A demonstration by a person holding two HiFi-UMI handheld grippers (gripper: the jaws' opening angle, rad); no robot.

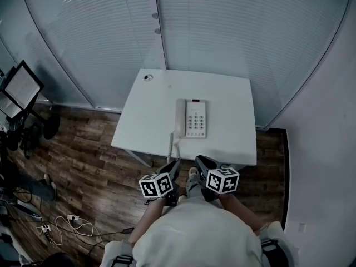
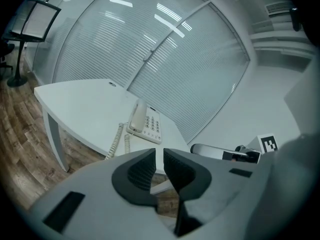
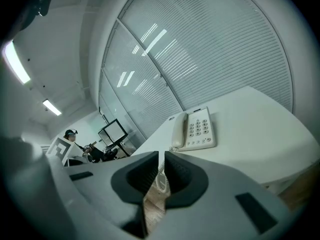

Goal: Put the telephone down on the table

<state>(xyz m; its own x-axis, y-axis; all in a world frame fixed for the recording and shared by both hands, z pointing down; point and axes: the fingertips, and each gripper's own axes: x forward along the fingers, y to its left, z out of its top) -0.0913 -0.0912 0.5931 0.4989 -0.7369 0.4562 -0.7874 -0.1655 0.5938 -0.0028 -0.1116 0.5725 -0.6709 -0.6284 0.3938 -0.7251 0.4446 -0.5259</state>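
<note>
Across the white table point(image 1: 233, 93) ahead of you, nothing crowded the telephone point(image 1: 196, 118), which already lay flat near its middle, handset point(image 1: 181, 117) cradled on its left. It looked like light, stiff, smooth plastic, best taken by the body's long sides, since the handset could slip off. Its springy coiled cord point(image 1: 171, 144) drooped over the near edge and might snag. Your left gripper point(image 2: 159, 153) and right gripper point(image 3: 161, 155) hung short of the table, both clenched on nothing.

The telephone point(image 1: 191, 118) lies on the table point(image 1: 233, 93) toward its near edge, its cord point(image 1: 171, 144) hanging over that edge.
</note>
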